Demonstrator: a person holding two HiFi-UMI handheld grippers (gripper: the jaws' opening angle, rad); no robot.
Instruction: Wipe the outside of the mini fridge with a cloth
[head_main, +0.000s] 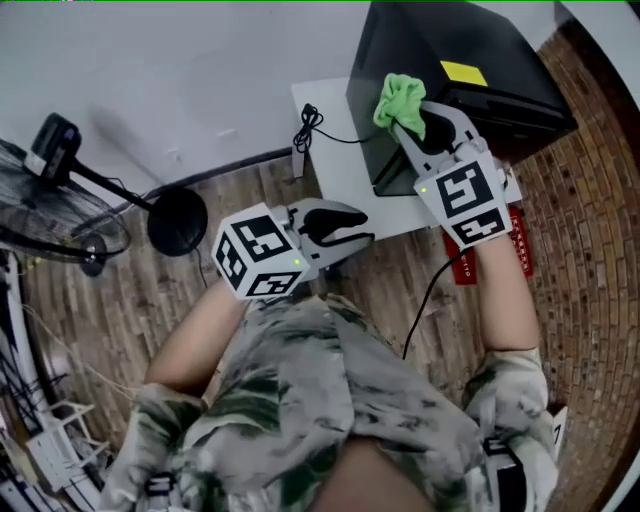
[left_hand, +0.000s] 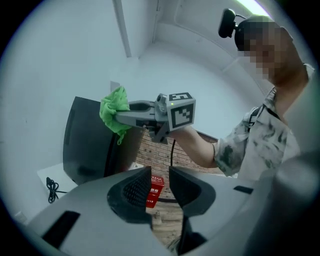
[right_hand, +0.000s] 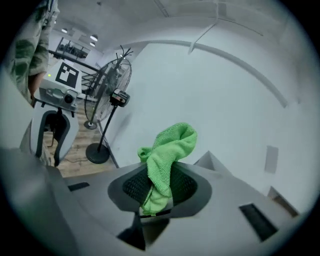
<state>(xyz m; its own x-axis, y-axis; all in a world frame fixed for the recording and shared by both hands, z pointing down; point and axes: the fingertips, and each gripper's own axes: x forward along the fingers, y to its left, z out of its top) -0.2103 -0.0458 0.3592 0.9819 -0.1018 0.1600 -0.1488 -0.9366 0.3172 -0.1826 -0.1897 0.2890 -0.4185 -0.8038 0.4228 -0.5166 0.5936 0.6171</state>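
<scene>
Head view, left to right: your left gripper (head_main: 338, 228) hangs in front of you, jaws slightly apart, nothing between them (left gripper view agrees). Your right gripper (head_main: 418, 122) is clamped on the green cloth (head_main: 398, 98), bunched against the top edge of the black mini fridge (head_main: 490, 70), which stands at the right edge of the white platform (head_main: 335, 150).

cloth (head_main: 398, 97): nubby fabric, matt | mini fridge (head_main: 485, 42): smooth, glossy | floor (head_main: 130, 300): matt wood planks
</scene>
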